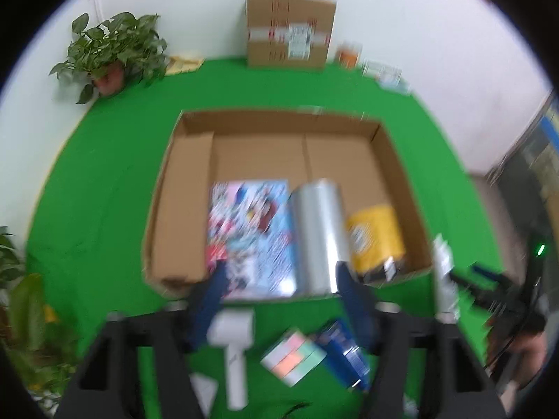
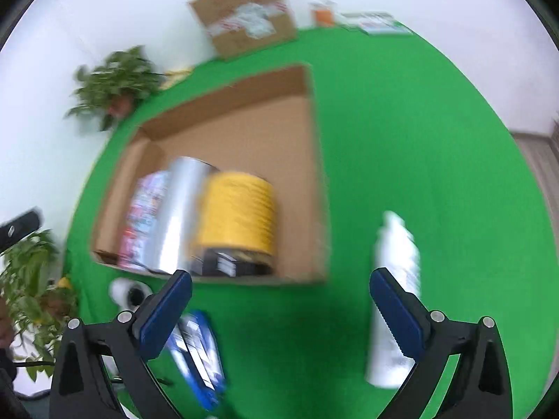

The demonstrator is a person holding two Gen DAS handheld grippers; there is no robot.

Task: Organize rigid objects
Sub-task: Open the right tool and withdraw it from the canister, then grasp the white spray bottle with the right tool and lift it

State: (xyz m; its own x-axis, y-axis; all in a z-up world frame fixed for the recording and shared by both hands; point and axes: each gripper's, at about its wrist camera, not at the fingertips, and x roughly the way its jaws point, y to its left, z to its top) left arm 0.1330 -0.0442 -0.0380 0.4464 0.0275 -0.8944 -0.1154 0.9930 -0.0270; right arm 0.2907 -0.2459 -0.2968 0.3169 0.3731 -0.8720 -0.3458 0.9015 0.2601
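Cardboard tray sat mid green worktop, holding colourful book, silver roll, yellow roll side by side. Silver roll's long axis ran near-to-far. Loose outside, by near wall: white roller, pastel block, blue box. White bottle lay lengthwise just beside right tool finger. Left tool hovered over near wall. Both tools spread, empty.

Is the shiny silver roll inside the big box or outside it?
Inside. The silver roll lies on its side in the open cardboard box, between the colorful book and the yellow container.
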